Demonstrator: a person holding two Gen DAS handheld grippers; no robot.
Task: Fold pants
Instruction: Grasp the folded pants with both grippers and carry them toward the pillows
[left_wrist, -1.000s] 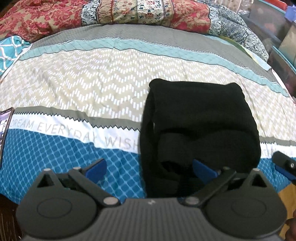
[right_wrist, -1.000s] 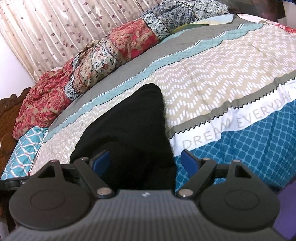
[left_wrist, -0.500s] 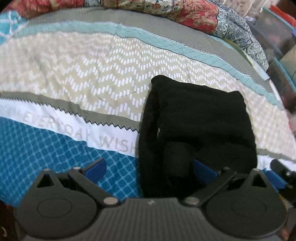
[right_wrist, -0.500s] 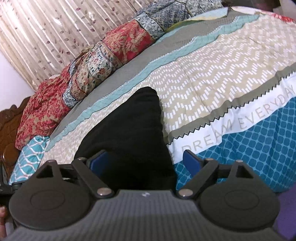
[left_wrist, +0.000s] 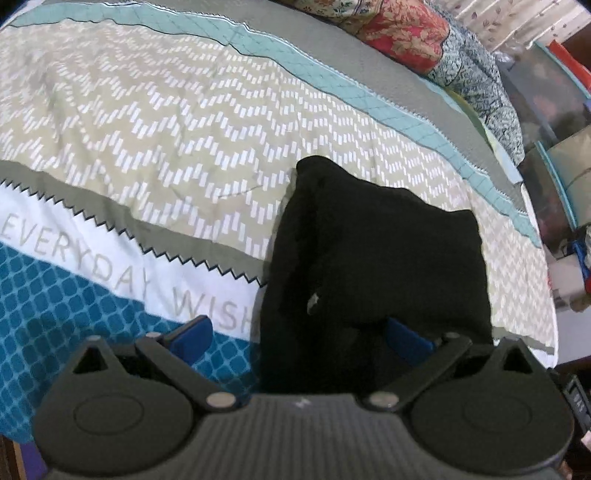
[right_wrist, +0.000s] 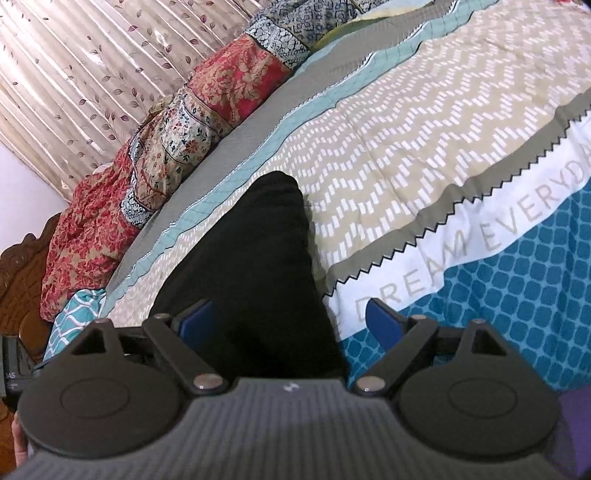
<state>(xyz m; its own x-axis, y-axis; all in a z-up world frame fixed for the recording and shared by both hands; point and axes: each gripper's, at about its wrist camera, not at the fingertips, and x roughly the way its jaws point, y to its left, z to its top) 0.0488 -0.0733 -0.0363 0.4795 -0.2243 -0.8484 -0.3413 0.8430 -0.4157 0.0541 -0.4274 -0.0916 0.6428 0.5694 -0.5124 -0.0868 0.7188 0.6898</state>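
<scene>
Left wrist view: your left gripper (left_wrist: 299, 334) is spread wide over the near edge of the folded black pants (left_wrist: 376, 258) lying on the patterned bedspread (left_wrist: 166, 140).

Right wrist view: your right gripper (right_wrist: 290, 321) is likewise spread, gripping nothing, with the pants (right_wrist: 255, 273) between its fingers.

Both the left gripper (left_wrist: 299, 338) and the right gripper (right_wrist: 290, 319) have dark grey ribbed bodies, two round black discs, black linkage arms with silver pivot screws, blue fingertip pads and a small white mark at centre
</scene>
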